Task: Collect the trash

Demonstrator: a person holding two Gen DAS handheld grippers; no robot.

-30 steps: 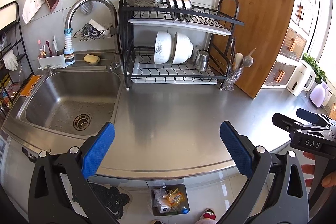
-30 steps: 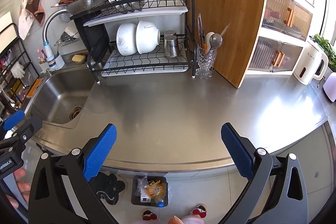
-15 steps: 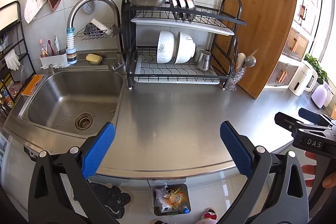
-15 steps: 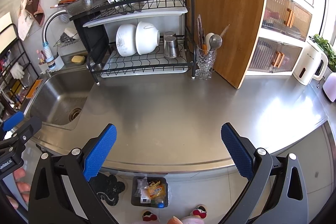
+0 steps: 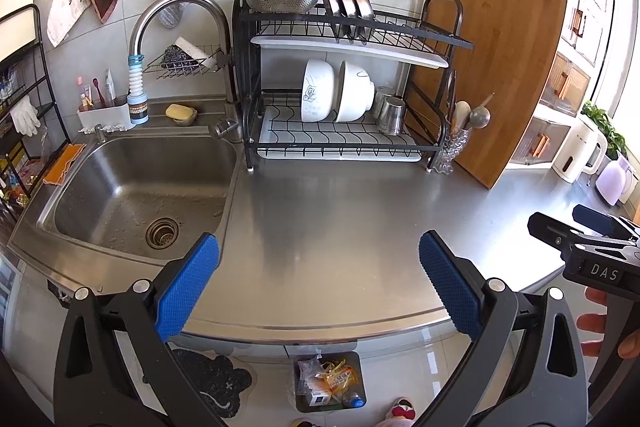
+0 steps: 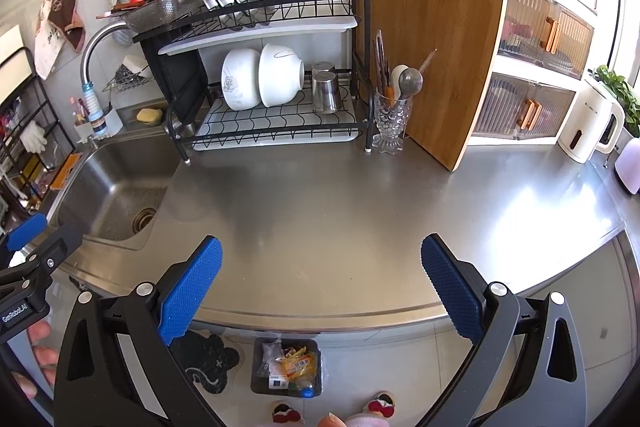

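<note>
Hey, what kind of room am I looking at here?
A home kitchen, most likely: a steel sink with a curved faucet, a two-tier dish rack holding bowls, and a wooden cutting board leaning on the counter.

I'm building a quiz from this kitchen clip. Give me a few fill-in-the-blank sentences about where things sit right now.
1. The small dark trash bin full of wrappers stands on the ____.
2. The two white ceramic bowls sit on the black dish rack's ____ tier.
3. The large wooden cutting board leans upright to the ____ of the rack.
4. Both the left claw and the right claw are ____.

Missing words: floor; lower; right; open
</note>
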